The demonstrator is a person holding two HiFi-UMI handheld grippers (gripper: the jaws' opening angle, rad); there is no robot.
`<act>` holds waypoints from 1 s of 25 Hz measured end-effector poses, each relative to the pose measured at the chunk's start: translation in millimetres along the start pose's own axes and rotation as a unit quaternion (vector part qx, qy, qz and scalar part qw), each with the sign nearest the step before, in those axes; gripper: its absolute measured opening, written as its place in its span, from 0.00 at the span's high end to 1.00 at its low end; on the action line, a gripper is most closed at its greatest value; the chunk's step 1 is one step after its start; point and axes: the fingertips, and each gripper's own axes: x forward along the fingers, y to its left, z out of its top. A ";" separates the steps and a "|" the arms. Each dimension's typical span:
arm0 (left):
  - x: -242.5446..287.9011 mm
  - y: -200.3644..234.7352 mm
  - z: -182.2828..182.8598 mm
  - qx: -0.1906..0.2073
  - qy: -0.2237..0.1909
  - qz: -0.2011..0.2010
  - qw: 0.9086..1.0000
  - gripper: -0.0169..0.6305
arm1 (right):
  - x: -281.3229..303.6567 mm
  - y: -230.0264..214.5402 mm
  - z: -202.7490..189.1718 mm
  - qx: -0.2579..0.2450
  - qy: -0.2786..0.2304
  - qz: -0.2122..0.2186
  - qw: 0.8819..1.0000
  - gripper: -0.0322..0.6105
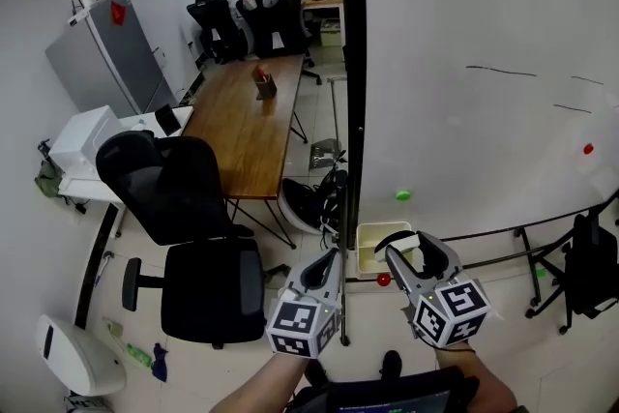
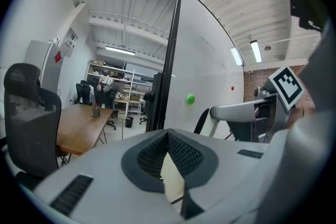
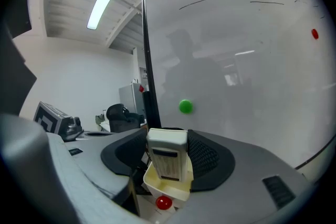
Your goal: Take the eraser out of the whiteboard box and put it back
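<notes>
While my right gripper (image 1: pixel 410 247) pinches the smooth, cream, round-cornered eraser (image 3: pixel 167 153) upright between its ribbed black pads, its lower end meets the open rim of the glossy cream box (image 3: pixel 156 186) below the jaws, flat whiteboard (image 3: pixel 241 60) ahead, my left gripper (image 2: pixel 168 136) pressed together, empty.

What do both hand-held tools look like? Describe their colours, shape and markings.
The left tool and right tool match: light grey moulded bodies with two curved jaws lined in black ribbed pads. White cubes printed with black square markers sit behind the jaws, left cube and right cube. No cables show; no sleeves reach the wrists.
</notes>
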 end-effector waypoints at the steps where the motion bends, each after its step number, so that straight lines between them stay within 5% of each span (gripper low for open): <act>1: 3.0 0.8 -4.6 -0.005 0.003 -0.001 1.000 0.95 | 0.6 -0.7 0.1 0.000 0.000 0.001 1.000 0.54; 25: 24.7 2.3 -43.6 -0.023 0.033 -0.020 0.999 0.95 | 35.2 -18.6 -98.9 0.019 0.103 -0.038 0.994 0.54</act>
